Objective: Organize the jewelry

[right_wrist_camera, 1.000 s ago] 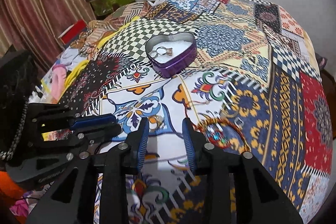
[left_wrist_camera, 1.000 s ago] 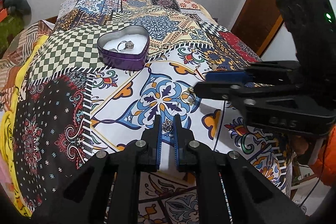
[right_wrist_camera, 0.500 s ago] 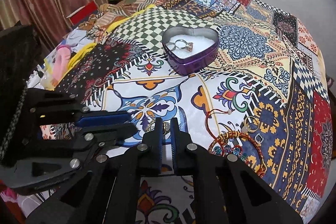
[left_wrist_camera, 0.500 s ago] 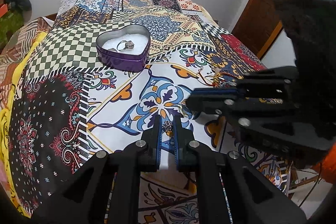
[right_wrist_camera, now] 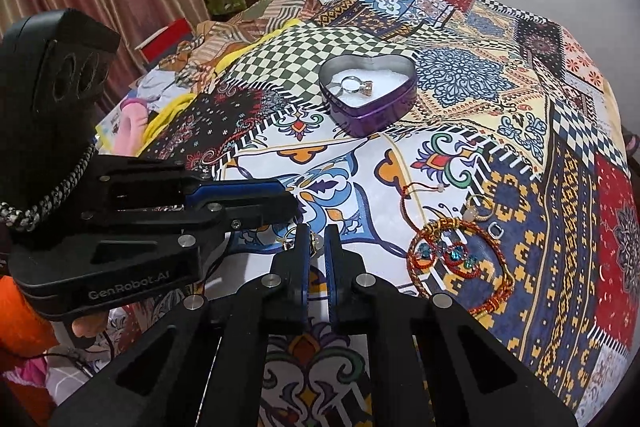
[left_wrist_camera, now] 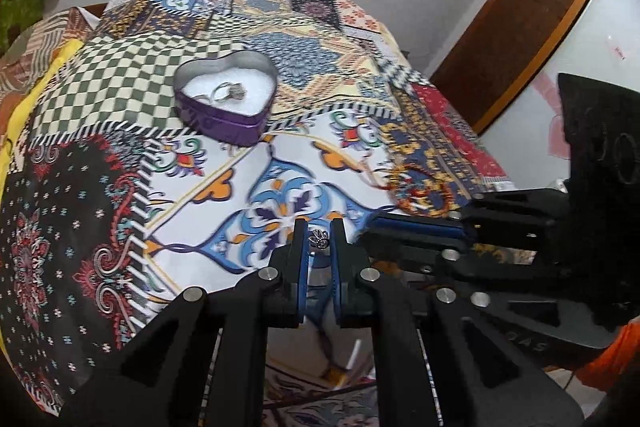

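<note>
Nearest in the left wrist view, at six o'clock, the left gripper point(left_wrist_camera: 319, 241) is clenched on a small silver filigree ring point(left_wrist_camera: 319, 238), pinched between its blue-lined tips just above the cloth. Beside it, at about three o'clock, the right gripper point(left_wrist_camera: 362, 233) reaches in sideways.

In the right wrist view, the right gripper point(right_wrist_camera: 316, 241) is also clenched. A thin gold ring with a pale bead point(right_wrist_camera: 314, 241) sits between its tips and appears pinched there, low over the cloth.

Both rings are judged to be very light, rigid and smooth, so they could slip or spin out of a pinch. The likely best hold is across the plain band, not the ornament.

Both grippers work over a bed covered by a bright patchwork bedspread point(right_wrist_camera: 460, 75).

Farther out in the right wrist view, at about three o'clock, lie a red and gold braided thread bracelet with turquoise stones point(right_wrist_camera: 456, 259) and another gold ring point(right_wrist_camera: 480, 209) just beyond it. The bracelet looks soft and floppy.

Farther still, at twelve o'clock, stands a purple heart-shaped tin point(right_wrist_camera: 368, 115) with an open top and white lining. Inside it rests a silver ring with a stone point(right_wrist_camera: 356, 85). The tin seems the likely place for the held rings.
</note>
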A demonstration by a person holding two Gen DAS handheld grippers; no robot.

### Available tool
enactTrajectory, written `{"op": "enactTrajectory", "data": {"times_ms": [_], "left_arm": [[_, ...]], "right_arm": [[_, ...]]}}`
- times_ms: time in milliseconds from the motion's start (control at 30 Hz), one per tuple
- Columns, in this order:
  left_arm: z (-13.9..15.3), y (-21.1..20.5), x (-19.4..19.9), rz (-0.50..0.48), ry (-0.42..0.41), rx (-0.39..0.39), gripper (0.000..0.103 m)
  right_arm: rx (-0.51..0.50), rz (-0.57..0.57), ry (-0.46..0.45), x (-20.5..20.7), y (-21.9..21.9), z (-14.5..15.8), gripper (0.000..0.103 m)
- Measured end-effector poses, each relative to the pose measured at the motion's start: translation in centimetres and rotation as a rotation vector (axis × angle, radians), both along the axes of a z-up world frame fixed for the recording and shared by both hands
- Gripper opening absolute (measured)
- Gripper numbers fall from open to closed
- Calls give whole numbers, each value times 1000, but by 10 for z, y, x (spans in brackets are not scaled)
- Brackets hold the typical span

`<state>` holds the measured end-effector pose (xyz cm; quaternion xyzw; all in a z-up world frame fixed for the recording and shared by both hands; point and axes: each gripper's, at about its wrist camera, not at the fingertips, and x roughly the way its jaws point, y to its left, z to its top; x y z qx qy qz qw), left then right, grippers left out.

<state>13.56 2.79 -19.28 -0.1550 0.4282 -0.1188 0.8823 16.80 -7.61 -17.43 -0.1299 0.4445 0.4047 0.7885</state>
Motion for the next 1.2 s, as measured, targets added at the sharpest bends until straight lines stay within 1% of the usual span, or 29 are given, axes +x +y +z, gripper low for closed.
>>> {"op": "enactTrajectory", "data": {"times_ms": [133,300,433,567,700,900,1200], "left_arm": [[8,-12,-2,-11,-19,53,8],[7,-18,-1,-15,-10,88,8],[7,-21,-3,-15,-7,100,8],[17,-22,-6,-7,-41,141,8],[31,-15,-4,14,-80,160,8],[51,3,7,65,-138,193,8],[68,33,32,133,-196,248,9]], "right_arm": [[39,-36,25,6,-7,3,6],[77,-73,30,11,-20,11,6],[89,-100,27,14,-29,12,6],[74,-123,9,16,-34,12,6],[64,-140,-3,20,-34,14,6],[66,-153,-59,29,-24,28,6],[78,-161,-107,56,0,46,6]]}}
